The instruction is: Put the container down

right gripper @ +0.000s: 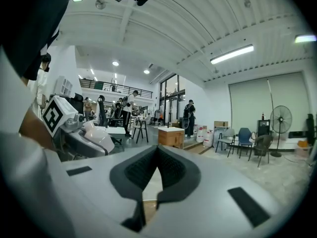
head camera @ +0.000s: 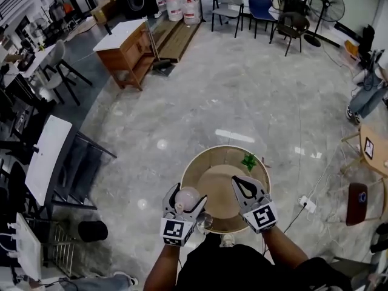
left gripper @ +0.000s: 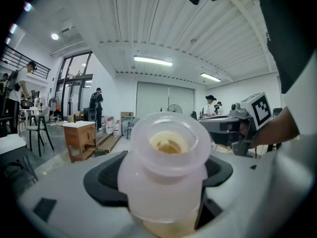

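Left gripper view shows the container (left gripper: 168, 182), a cloudy plastic jar, standing upright between the black pads of the left gripper (left gripper: 158, 177). Its long axis is vertical and its wide open mouth faces the ceiling. The pads press on its body from both sides, so it is gripped.

Head view puts the jar above the near edge of a round wooden table (head camera: 194, 168), clear of the tabletop. Both forearms reach forward from the body, side by side, with the marker cubes nearest the person. The right gripper (head camera: 244, 185) hangs over the table just beside the left one, its jaws brought together with nothing between them.

Only the left gripper view shows a yellowish tint inside the jar's neck and at its base. Only the head view shows a small green thing (head camera: 248, 160) lying on the table's far side.
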